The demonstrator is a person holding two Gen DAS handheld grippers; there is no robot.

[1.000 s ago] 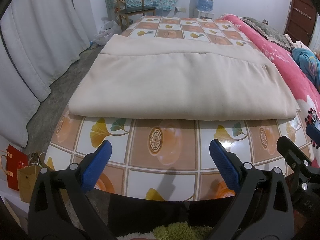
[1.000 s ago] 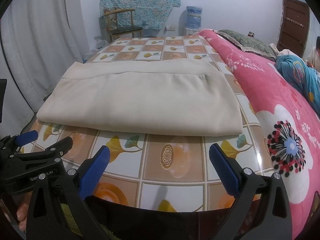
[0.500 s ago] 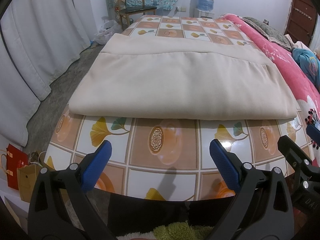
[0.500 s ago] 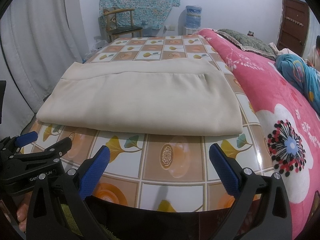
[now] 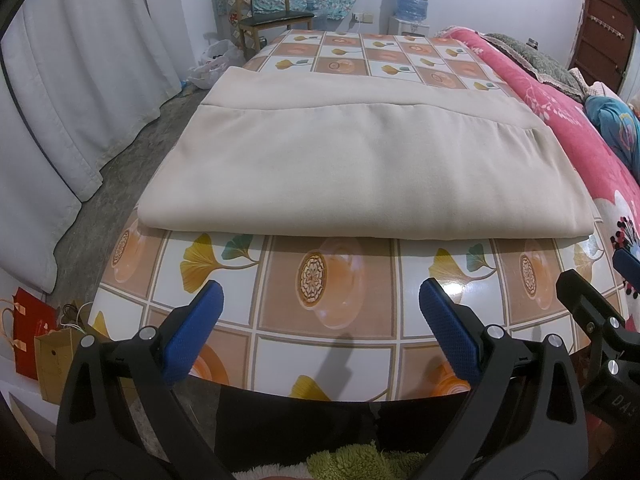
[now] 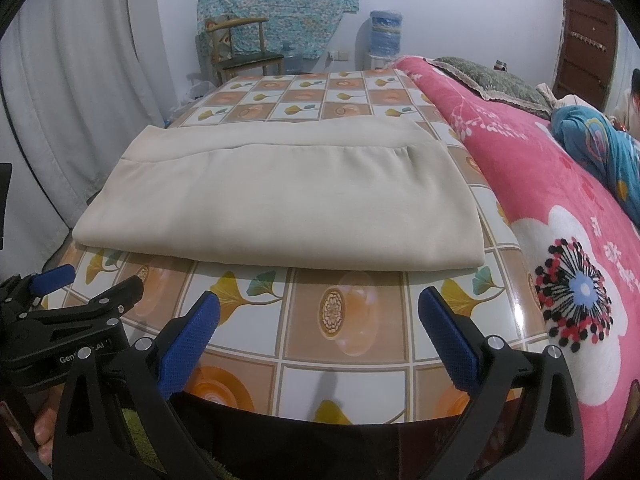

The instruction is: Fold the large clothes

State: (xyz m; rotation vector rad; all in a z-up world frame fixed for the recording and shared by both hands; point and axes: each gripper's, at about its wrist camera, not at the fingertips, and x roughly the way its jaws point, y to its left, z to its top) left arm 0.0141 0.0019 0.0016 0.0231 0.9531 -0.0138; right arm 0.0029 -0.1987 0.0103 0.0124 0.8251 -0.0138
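Left wrist: beige cloth (image 5: 360, 164) on tablecloth (image 5: 328, 288), pink blanket (image 5: 580, 136) beside.

Right gripper (image 5: 616, 300) cut by frame edge; person (image 6: 634, 100) mostly cropped.

Table (image 5: 328, 336) with glossy tiled oilcloth (ginkgo-leaf and teacup squares); one beige cloth (image 5: 360, 176), folded flat, lies across its middle, near edge bare.
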